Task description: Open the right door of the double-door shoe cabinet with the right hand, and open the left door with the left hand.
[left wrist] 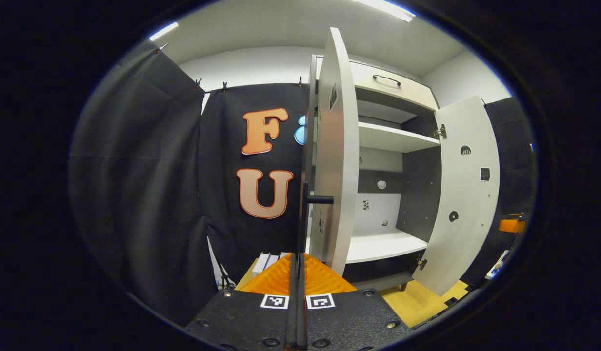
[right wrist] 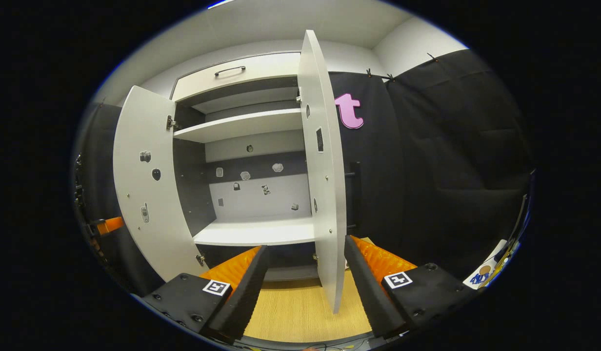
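Both doors of the shoe cabinet point(right wrist: 251, 146) stand swung wide. In the left gripper view, the left gripper point(left wrist: 297, 273) has its jaws pressed together, with the dark bar handle point(left wrist: 305, 214) of the left door point(left wrist: 337, 156) rising just beyond them. In the right gripper view, the right gripper point(right wrist: 305, 287) holds its jaws well apart, the right door point(right wrist: 322, 170) edge-on between them, untouched.
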The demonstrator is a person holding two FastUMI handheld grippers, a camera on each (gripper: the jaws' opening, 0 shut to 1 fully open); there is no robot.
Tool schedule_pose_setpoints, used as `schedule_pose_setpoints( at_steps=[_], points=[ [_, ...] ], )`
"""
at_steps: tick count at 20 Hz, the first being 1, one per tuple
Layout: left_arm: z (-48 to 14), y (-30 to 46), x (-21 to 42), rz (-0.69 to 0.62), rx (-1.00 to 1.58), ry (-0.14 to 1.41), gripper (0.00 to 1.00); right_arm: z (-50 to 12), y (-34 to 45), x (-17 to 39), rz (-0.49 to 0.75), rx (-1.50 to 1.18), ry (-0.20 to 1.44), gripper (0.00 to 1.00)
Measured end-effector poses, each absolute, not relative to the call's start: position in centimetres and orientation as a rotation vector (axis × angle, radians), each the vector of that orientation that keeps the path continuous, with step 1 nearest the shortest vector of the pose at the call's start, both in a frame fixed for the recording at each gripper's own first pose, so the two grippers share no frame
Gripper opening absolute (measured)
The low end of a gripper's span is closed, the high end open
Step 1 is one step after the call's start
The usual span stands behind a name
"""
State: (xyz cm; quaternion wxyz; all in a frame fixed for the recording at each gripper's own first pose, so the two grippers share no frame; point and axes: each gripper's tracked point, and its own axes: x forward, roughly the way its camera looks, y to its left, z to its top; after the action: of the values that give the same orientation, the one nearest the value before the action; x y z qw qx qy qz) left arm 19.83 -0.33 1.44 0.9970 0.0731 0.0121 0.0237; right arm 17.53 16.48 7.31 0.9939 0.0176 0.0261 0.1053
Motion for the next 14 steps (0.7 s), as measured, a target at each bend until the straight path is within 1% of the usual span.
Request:
schedule_pose_setpoints(
  at_steps=[7,9,10,11,12,13,14],
  points=[
    [2.8,-1.3,18.4,0.082,0.128,0.0,0.0,7.6,16.9,18.5,0.228,0.03,0.053,0.99],
    [3.0,-1.8,17.6,0.089,0.122,-0.006,0.03,7.9,16.8,18.6,0.227,0.022,0.044,0.99],
    [3.1,-2.2,17.6,0.091,0.116,-0.012,0.16,8.1,16.6,18.6,0.225,0.014,0.038,0.99],
    [3.3,-2.1,17.5,0.101,0.115,-0.019,0.22,8.2,16.4,18.7,0.22,0.004,0.033,0.99],
    [3.5,-2.2,17.6,0.111,0.112,-0.024,0.44,8.3,16.2,18.7,0.215,-0.006,0.028,0.89],
    [3.5,-2.5,17.6,0.112,0.107,-0.028,0.44,8.5,16.0,18.6,0.212,-0.01,0.023,0.89],
    [3.4,-3.0,17.8,0.103,0.103,-0.031,0.51,8.7,15.8,18.5,0.209,-0.01,0.019,0.89]
  ],
)
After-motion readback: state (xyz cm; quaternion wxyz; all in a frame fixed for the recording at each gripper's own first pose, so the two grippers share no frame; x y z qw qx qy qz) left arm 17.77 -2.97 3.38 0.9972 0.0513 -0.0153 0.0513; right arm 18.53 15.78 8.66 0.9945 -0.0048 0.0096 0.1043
